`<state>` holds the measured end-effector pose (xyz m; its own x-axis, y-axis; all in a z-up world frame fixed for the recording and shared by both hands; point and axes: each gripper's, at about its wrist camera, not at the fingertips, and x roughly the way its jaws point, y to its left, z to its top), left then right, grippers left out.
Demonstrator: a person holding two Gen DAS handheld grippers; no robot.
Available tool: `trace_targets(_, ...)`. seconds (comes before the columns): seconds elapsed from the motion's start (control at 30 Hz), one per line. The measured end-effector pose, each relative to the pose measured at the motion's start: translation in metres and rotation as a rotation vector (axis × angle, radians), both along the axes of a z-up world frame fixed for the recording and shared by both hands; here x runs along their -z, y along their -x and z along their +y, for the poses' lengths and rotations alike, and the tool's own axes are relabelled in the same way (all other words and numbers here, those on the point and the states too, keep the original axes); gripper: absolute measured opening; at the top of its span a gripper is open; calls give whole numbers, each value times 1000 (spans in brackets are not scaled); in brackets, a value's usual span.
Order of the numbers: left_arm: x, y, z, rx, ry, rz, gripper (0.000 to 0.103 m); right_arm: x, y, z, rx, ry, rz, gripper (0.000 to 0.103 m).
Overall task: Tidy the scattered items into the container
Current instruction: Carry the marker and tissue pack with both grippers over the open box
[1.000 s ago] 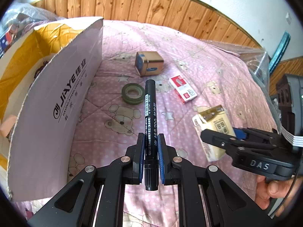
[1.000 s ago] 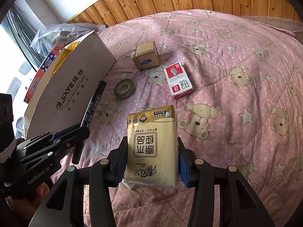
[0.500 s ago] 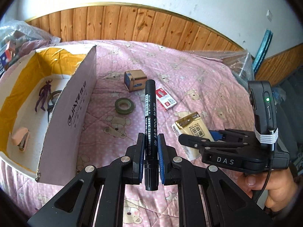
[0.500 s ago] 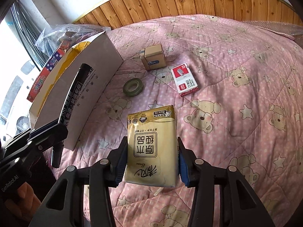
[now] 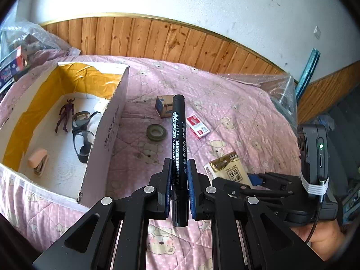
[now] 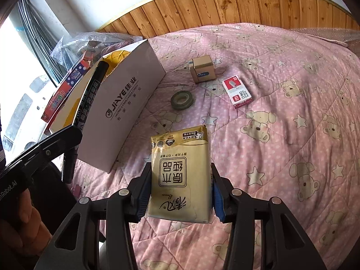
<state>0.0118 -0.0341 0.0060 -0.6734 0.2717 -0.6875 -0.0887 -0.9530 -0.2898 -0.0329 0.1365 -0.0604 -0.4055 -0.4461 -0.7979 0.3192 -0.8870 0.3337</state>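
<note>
The left gripper (image 5: pixel 178 180) has its jaws closed tight on a black marker pen with white print (image 5: pixel 178 139), which points forward, above the pink quilted bed cover with bears and stars (image 5: pixel 236 103). The right gripper (image 6: pixel 180 191) has its jaws about half open and pressed on both sides of a gold plastic pack of tissues (image 6: pixel 180 171), held above the bed.

The open white cardboard box with yellow inner lining (image 5: pixel 105 135) stands on the bed at the left. Inside it lie a small purple figure (image 5: pixel 65 117), black-framed glasses (image 5: pixel 82 132) and a pink stapler (image 5: pixel 38 160).

On the bed cover, beside the box, lie a dark green roll of tape (image 6: pixel 182 99), a small brown cardboard cube box (image 6: pixel 202 72) and a red and white box of staples (image 6: pixel 237 93), each apart from the others.
</note>
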Motion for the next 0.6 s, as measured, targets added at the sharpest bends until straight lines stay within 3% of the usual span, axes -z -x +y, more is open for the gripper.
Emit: trace_targets(0.6, -9, -34, -38, -53, -42, 26, 13, -33, -33, -32, -33, 97, 18, 48)
